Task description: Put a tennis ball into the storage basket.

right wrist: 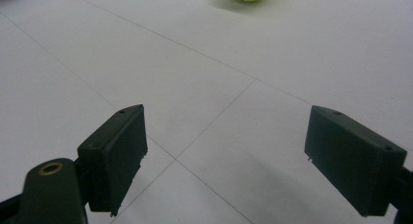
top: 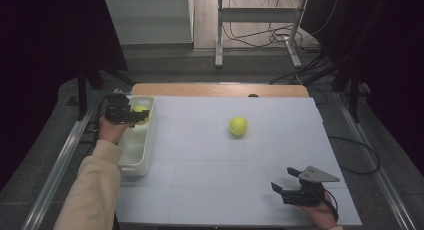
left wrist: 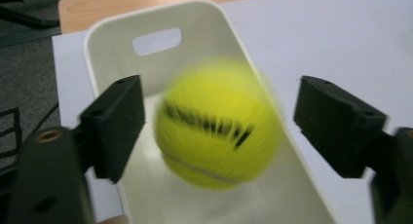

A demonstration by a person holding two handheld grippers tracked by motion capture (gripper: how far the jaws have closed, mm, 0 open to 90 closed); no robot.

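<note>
Tennis ball (left wrist: pixel 216 124), yellow-green felt with a dark printed mark, sits at centre of the left gripper view, blurred, between the two black jaws but with a clear gap on each side. Neither pad touches it. The left gripper (left wrist: pixel 216 131) stands about half open and holds nothing. Below and behind the ball is the white bin (left wrist: pixel 204 29), a long tub with a handle slot in its far wall. In the high view the same ball shows at upper left, over the bin's far end, just beside the left gripper (top: pixel 134 115).

Second tennis ball (top: pixel 238 125) lies alone on the white table (top: pixel 210 190), centre of the high view, well apart from both grippers; it also peeks in at the top edge of the right gripper view.

Right gripper (top: pixel 286 182), lower right of the high view, jaws spread wide over bare table, nothing between them.

Handling judgement: light, springy, hollow. Felt gives good friction, so slip is unlikely, but the round shape rolls at a nudge and bounces if dropped from height. Not fragile. Best hold is across the widest part, pads on opposite sides at mid-height, closing level so the ball is not squeezed out upward or forward.
</note>
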